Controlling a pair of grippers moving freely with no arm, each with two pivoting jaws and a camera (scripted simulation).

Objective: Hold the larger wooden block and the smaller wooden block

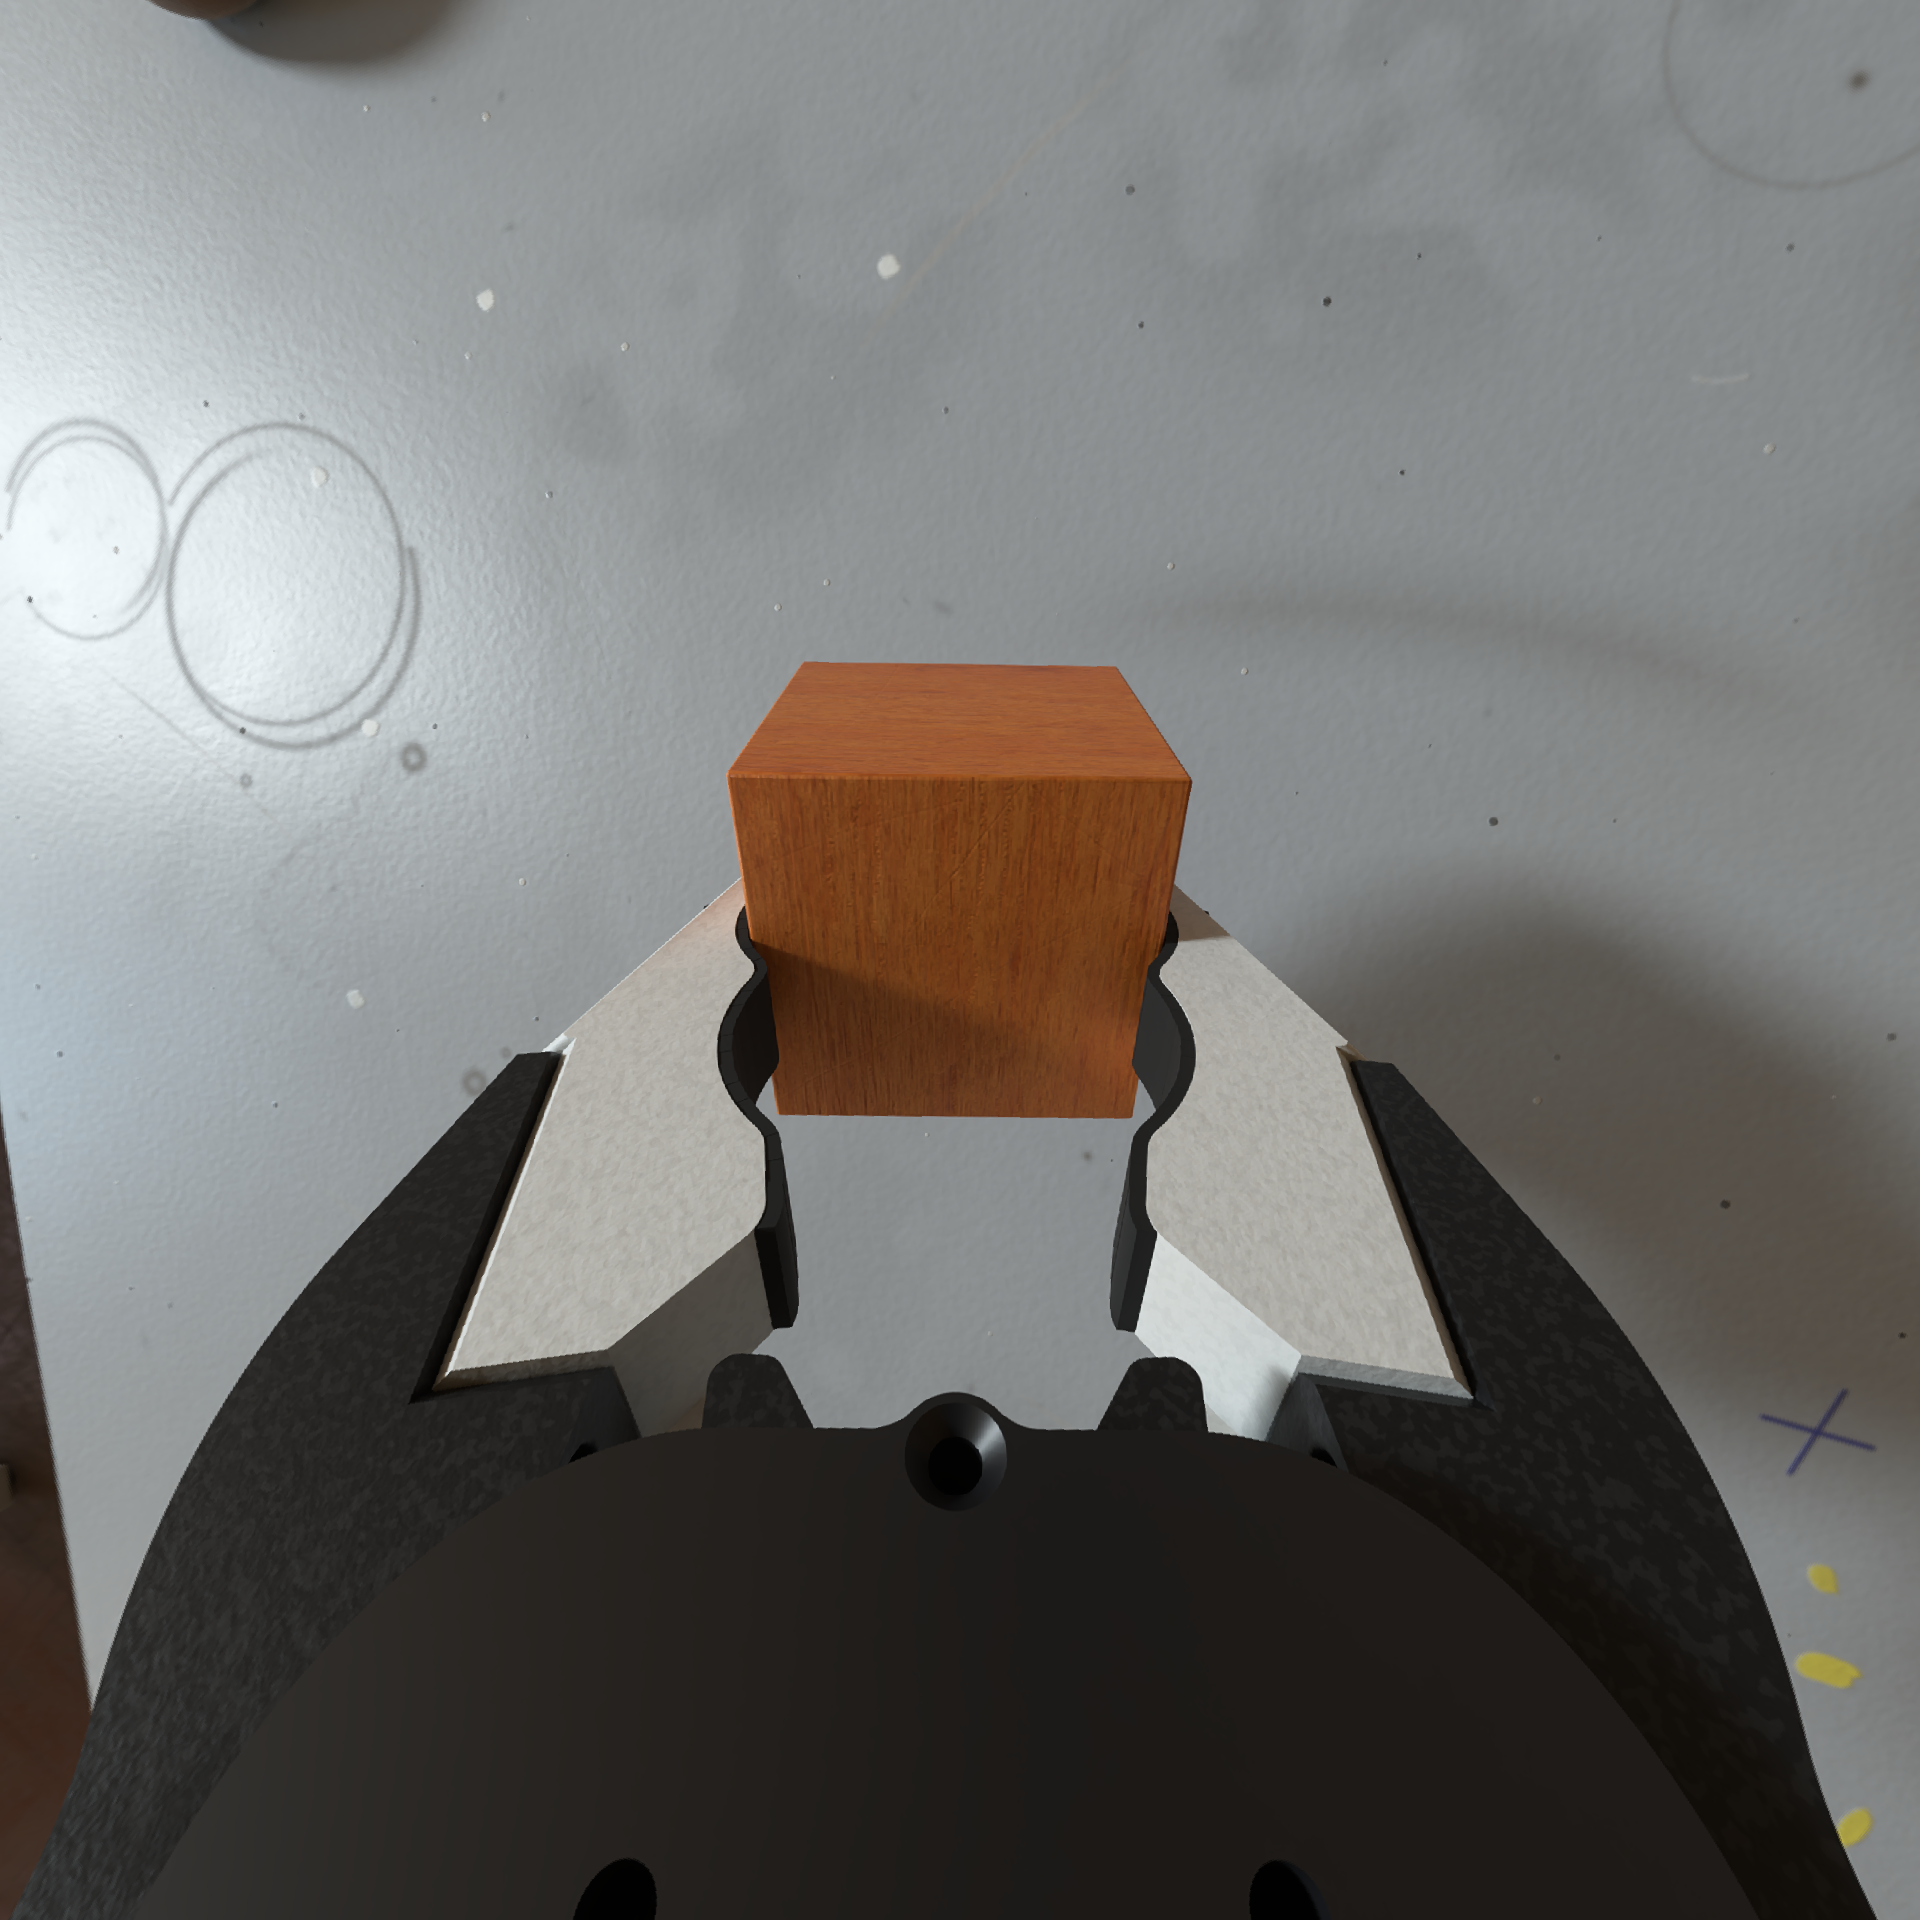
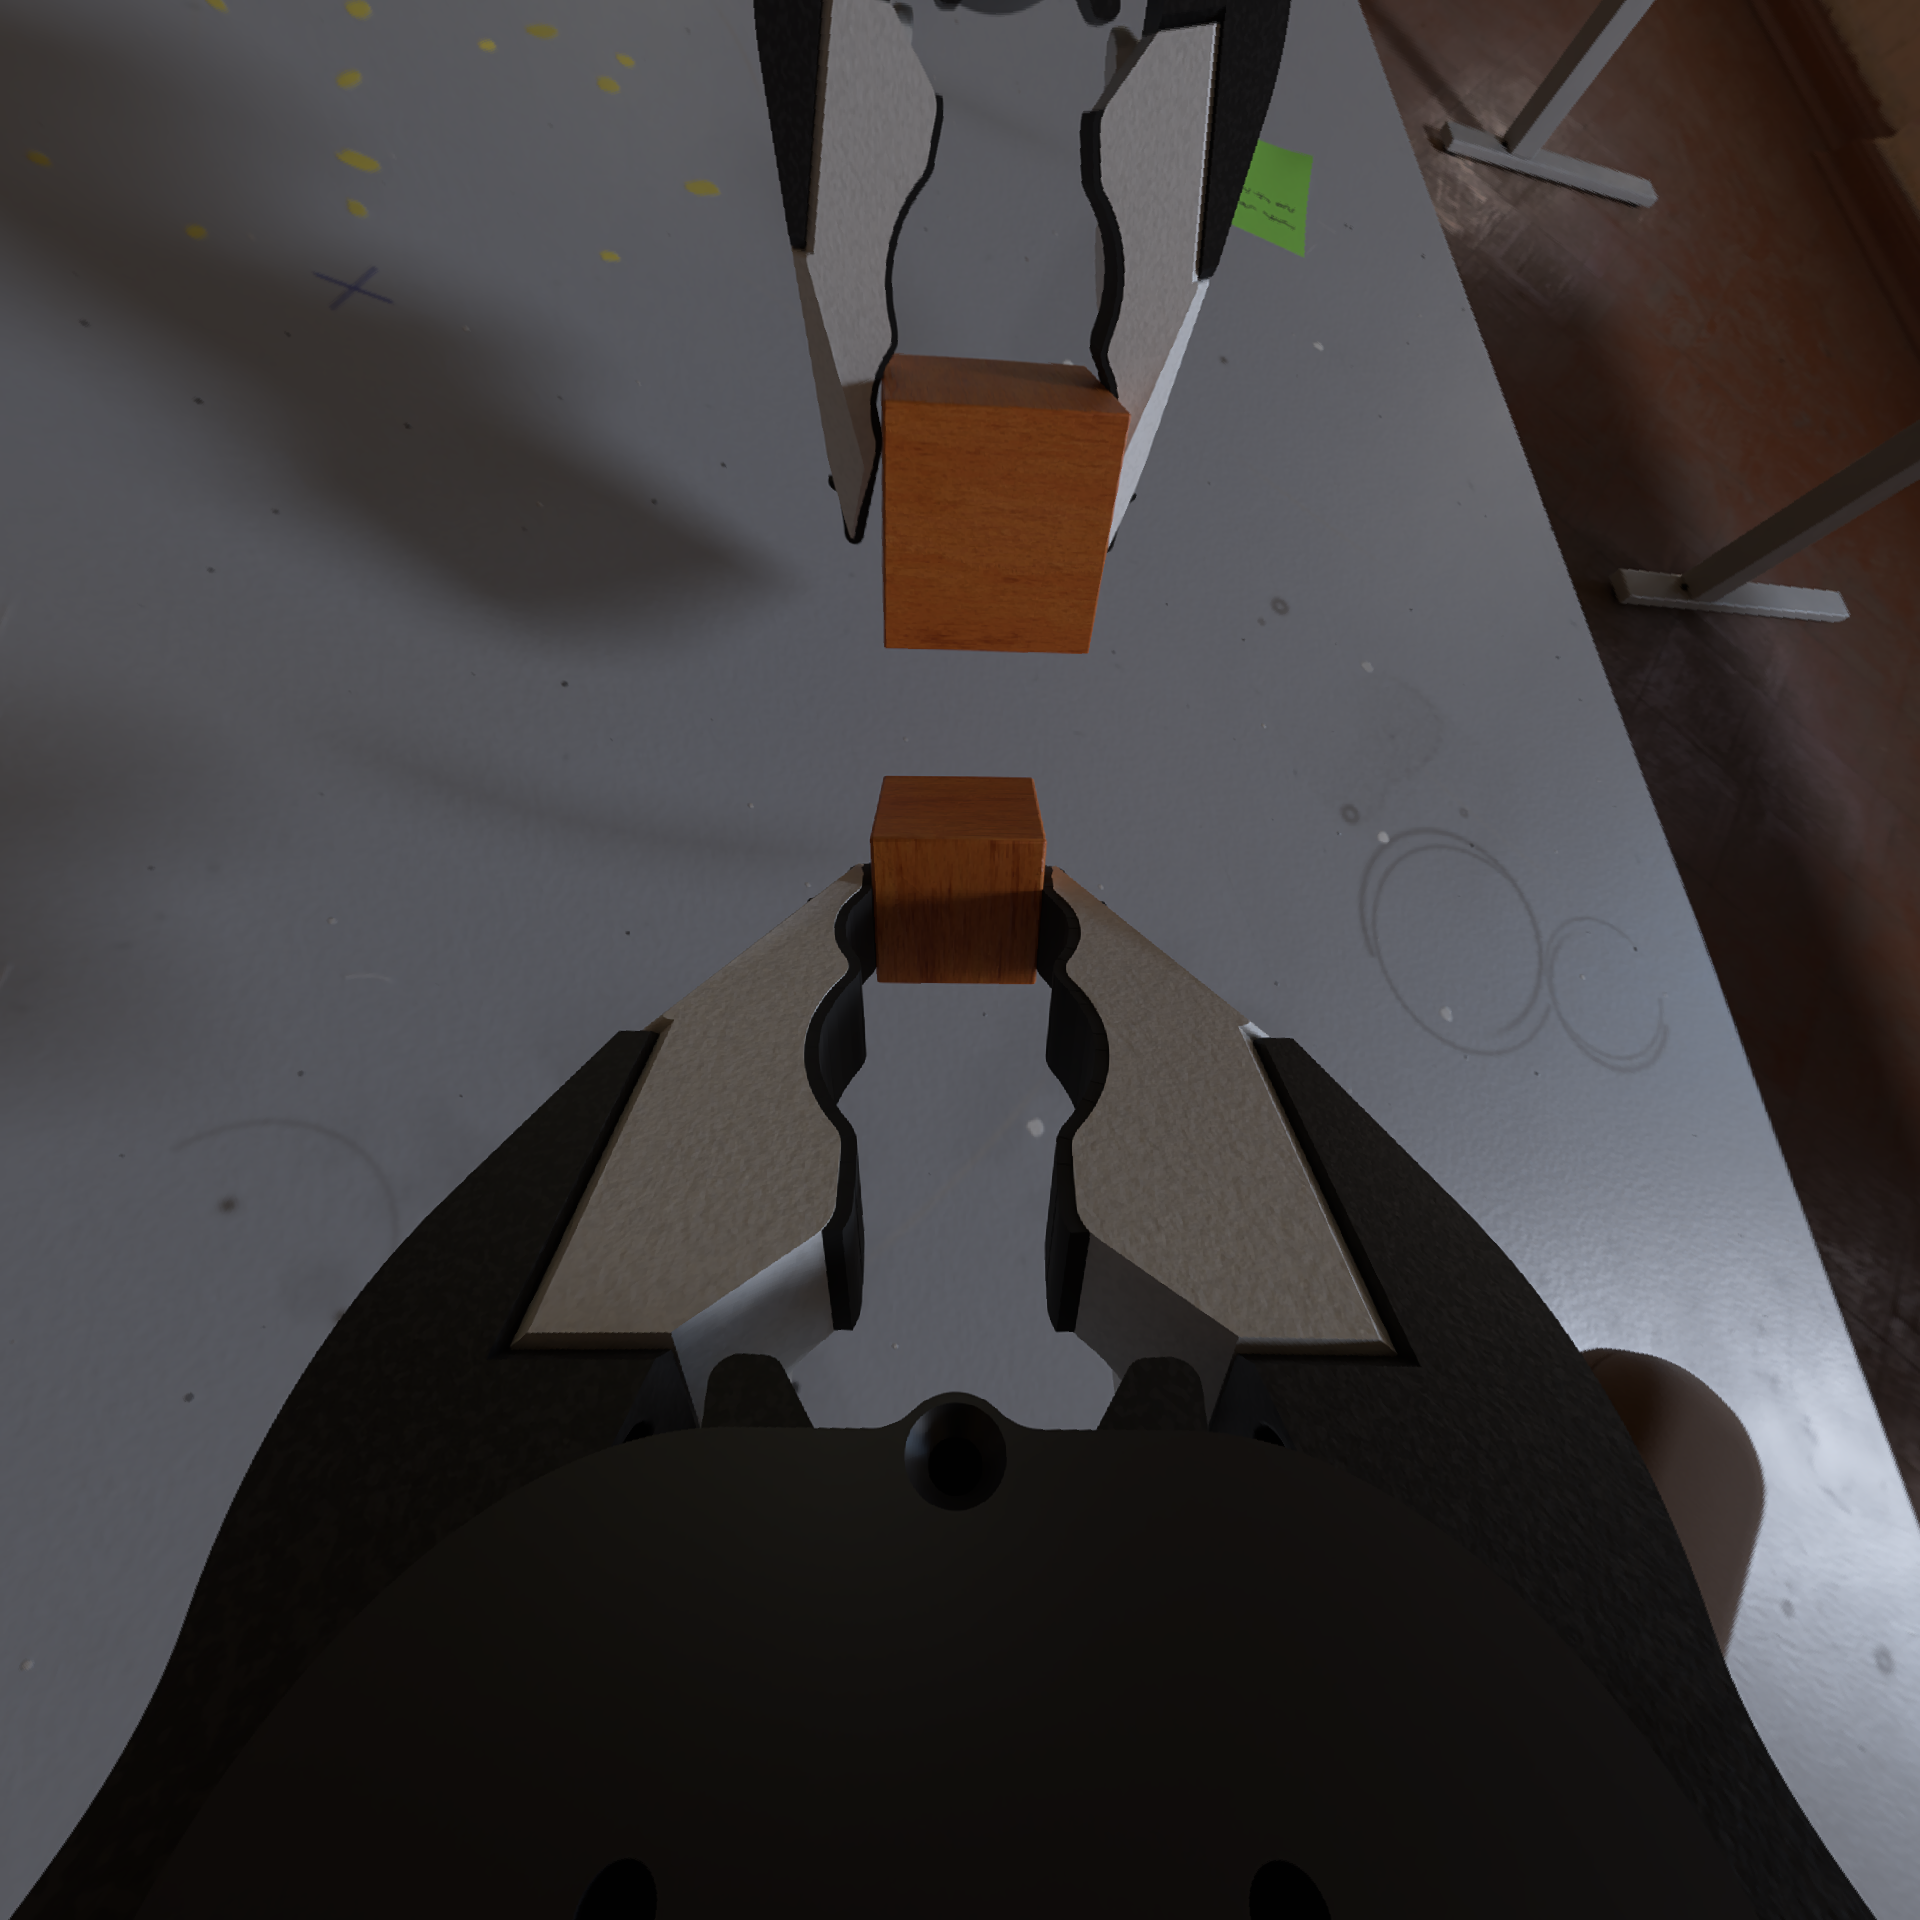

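Larger wooden block (image 1: 956, 935) clamped in left claw (image 1: 956, 940), above the grey desk (image 1: 1351, 520). Smaller wooden block (image 2: 956, 894) clamped in right claw (image 2: 956, 914), facing it, apart. Both look rigid, light, smooth-faced; flat opposite sides suit the pinch.

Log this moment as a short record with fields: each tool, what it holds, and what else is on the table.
left tool: shut on the larger wooden block, gripped by its side faces
right tool: shut on the smaller wooden block, gripped near the fingertips
block relation: apart, facing each other with a gap between them, both seemingly off the table
table: grey, marked with ring stains, yellow spots and a blue cross
other item: green sticky note behind the left tool
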